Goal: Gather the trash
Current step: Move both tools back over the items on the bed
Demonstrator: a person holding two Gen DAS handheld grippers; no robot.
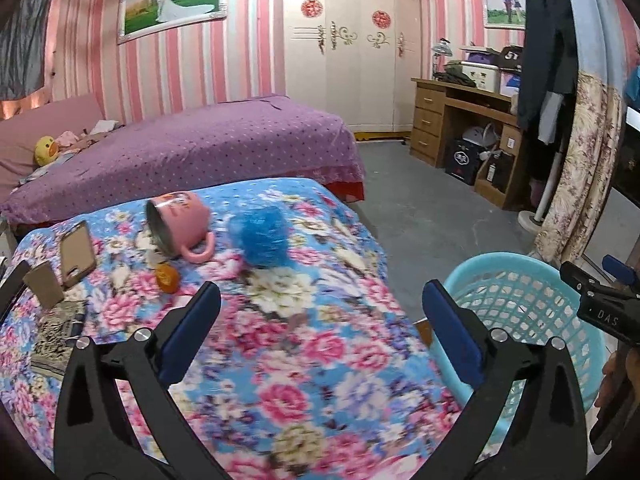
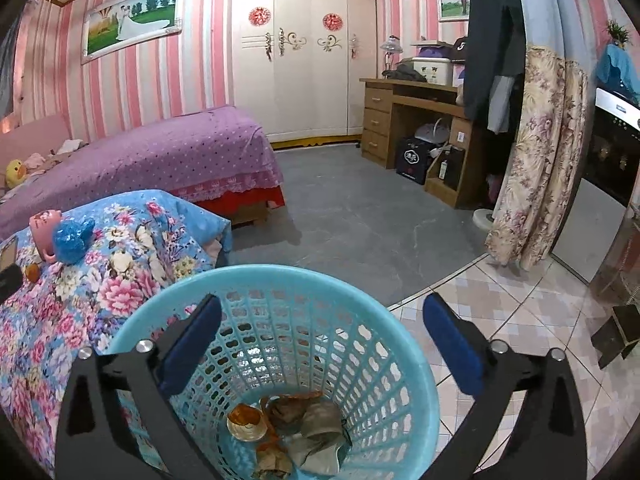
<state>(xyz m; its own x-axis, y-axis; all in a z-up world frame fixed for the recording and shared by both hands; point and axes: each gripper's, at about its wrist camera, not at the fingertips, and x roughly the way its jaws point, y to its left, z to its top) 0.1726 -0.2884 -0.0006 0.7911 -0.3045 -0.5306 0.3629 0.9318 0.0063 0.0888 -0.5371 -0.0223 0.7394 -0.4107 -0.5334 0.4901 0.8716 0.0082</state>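
Your right gripper (image 2: 322, 338) hangs released and empty over the upright basket (image 2: 280, 280), whose mouth faces up; your left gripper (image 1: 320, 322) is released too, above the floral cover (image 1: 280, 360).

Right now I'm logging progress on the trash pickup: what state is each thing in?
Left tongs: open, nothing between them.
Right tongs: open, empty, above the basket.
Basket: upright on the floor, trash at its bottom.
Pink mug: tipped on its side.
Orange peel piece: lying on the floral cover.
Wardrobe: doors closed.
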